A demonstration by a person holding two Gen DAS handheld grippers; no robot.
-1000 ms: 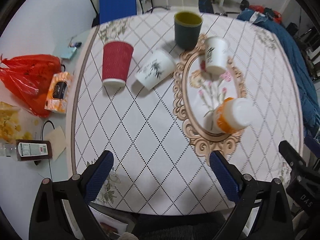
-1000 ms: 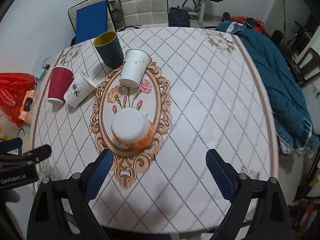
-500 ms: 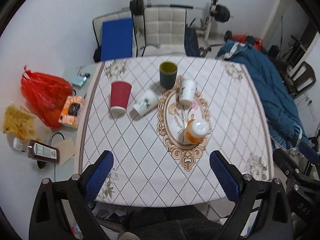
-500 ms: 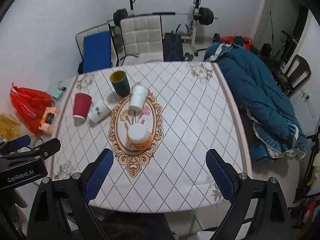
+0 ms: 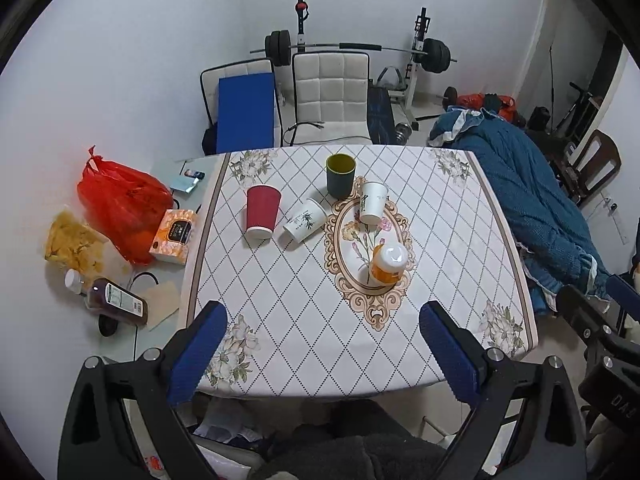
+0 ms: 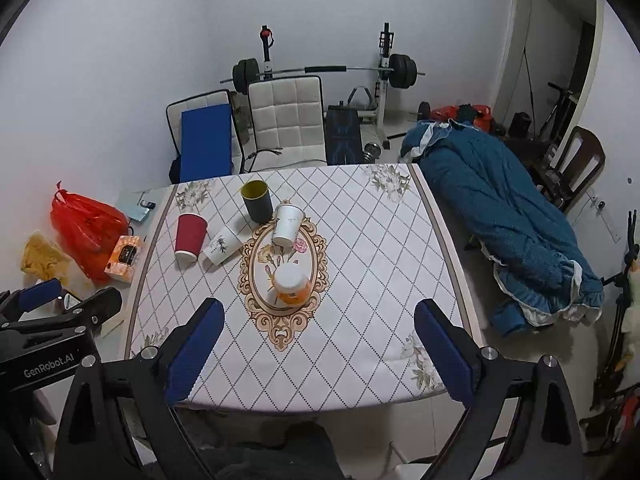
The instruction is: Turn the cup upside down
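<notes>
Several cups stand on the patterned table. An orange cup stands upside down on the oval motif. A white cup and a red cup also stand upside down. A white cup with a bamboo print lies tilted beside the red one. A dark green cup stands upright with its mouth up. My left gripper and right gripper are both open and empty, held back high above the table's near edge.
A red bag, a tissue pack and a bottle lie on the floor to the left. A blue blanket covers a bed on the right. Chairs and a barbell rack stand behind the table.
Both grippers have pulled back and up, far from the table, so the cups look much smaller. The cups have not moved.
</notes>
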